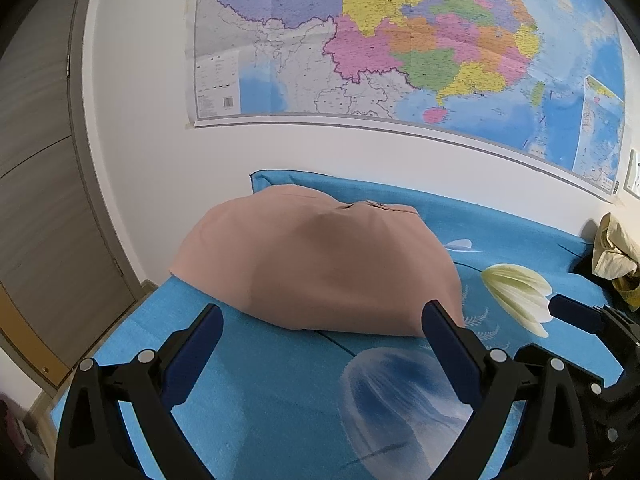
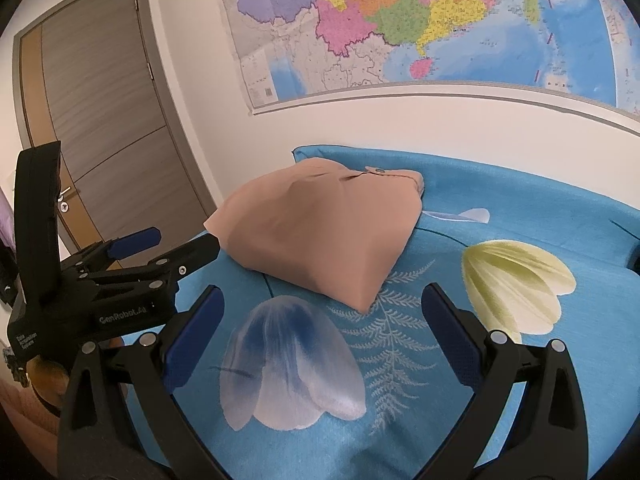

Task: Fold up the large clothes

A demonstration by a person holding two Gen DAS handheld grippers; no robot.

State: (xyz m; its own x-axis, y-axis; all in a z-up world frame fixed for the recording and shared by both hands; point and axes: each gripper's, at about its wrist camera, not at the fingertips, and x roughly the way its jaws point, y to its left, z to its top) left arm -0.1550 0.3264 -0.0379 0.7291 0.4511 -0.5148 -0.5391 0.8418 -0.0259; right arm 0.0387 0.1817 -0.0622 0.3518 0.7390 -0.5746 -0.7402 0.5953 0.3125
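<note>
A tan garment (image 1: pixel 320 264) lies folded into a compact bundle on the blue flowered bed sheet (image 1: pixel 280 400), near the wall. It also shows in the right wrist view (image 2: pixel 316 228). My left gripper (image 1: pixel 324 320) is open and empty, just in front of the bundle's near edge; it shows from the side in the right wrist view (image 2: pixel 176 246). My right gripper (image 2: pixel 324 300) is open and empty, a little short of the bundle's near corner. One right finger (image 1: pixel 576 314) shows at the right of the left wrist view.
A large wall map (image 1: pixel 400 40) hangs above the bed. A wooden door (image 2: pixel 100 120) stands to the left. A heap of yellowish cloth (image 1: pixel 614 256) lies at the bed's far right. The bed's left edge (image 1: pixel 132 320) drops to the floor.
</note>
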